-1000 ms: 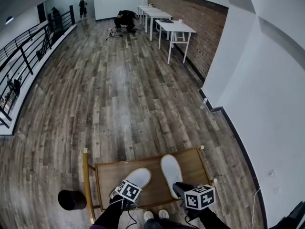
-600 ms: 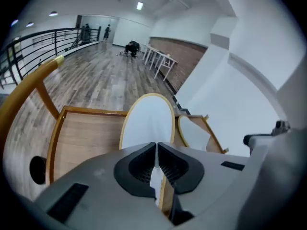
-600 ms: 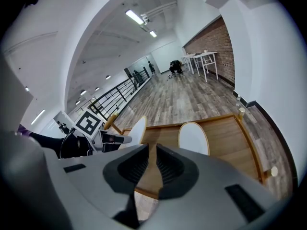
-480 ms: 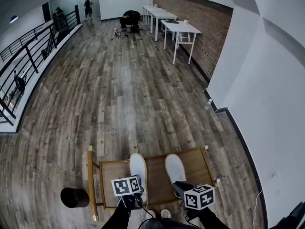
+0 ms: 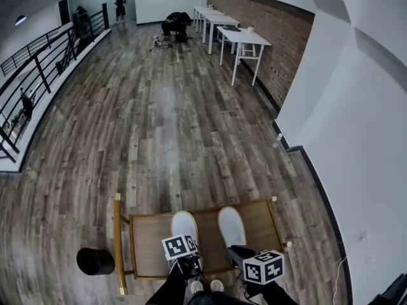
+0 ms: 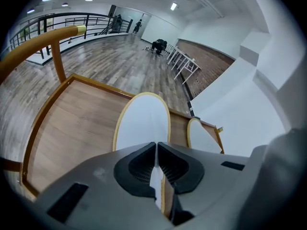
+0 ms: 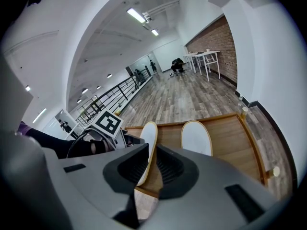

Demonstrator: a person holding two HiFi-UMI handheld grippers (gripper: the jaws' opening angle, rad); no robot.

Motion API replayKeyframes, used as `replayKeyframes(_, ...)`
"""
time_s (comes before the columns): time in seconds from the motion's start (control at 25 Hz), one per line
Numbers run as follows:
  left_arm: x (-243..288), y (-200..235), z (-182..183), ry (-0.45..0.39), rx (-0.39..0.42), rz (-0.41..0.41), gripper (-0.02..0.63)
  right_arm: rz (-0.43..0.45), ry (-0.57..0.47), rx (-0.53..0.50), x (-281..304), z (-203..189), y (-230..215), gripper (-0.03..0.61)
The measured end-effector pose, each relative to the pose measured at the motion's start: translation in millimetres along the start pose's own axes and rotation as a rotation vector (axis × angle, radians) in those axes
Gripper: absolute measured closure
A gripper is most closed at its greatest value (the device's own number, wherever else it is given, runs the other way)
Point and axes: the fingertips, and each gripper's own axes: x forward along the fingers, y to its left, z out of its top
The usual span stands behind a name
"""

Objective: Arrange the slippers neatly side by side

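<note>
**A:** How much of the left slipper point(image 5: 184, 223) shows from the head view?

**B:** Only the toe end. Its heel is under the marker cube point(image 5: 180, 246) of the left gripper point(image 6: 157, 166). The heel of the right slipper point(image 5: 230, 225) goes behind the right gripper point(image 7: 153, 166).

**A:** And the people point(image 5: 173, 25) at the far end?

**B:** Too small to make out. The bottom edge cuts off the person's sleeves point(image 5: 170, 288).
</note>
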Motion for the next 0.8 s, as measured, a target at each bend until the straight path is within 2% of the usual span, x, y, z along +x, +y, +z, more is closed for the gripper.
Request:
replayKeyframes(0.52, 17.5, 1.2, -5.2, 0.058, 0.166, 0.035, 0.601, -0.008, 0.008, -0.001, 2.5, 3.8, -7.6, 0.528)
replayKeyframes(0.8, 15.8, 4.9, -6.5, 0.031, 0.172, 0.006, 0.601, 0.012, -0.005, -0.004, 5.3, 6.7, -4.2, 0.528)
